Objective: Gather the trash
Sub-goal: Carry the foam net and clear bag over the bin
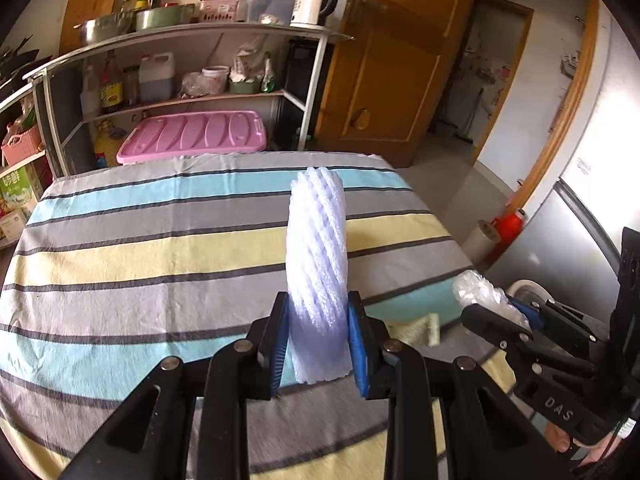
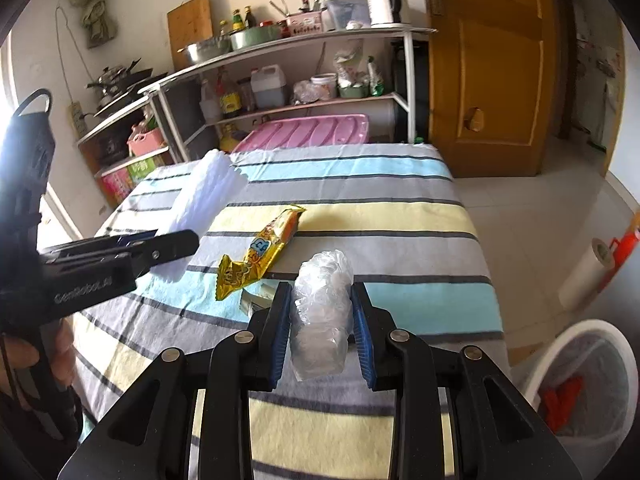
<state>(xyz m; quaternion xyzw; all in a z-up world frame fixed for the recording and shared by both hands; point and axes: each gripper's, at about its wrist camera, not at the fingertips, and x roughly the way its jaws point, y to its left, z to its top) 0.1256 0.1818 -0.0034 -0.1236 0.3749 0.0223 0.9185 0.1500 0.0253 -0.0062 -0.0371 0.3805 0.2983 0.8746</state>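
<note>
Striped worktop fills mid-frame. Bin lower right. Left hand-held gripper clamped on foam net, centre. Right hand-held gripper clamped on plastic wad, centre. Yellow wrapper lies on worktop, left of centre.

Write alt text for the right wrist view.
The right gripper clamps a crumpled clear plastic bag above a striped tablecloth. A yellow snack wrapper lies ahead; a white trash bin stands lower right.

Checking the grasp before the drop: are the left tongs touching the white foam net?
Touching. The left wrist view shows both blue pads of the left tongs pressed against the white foam net.
</note>
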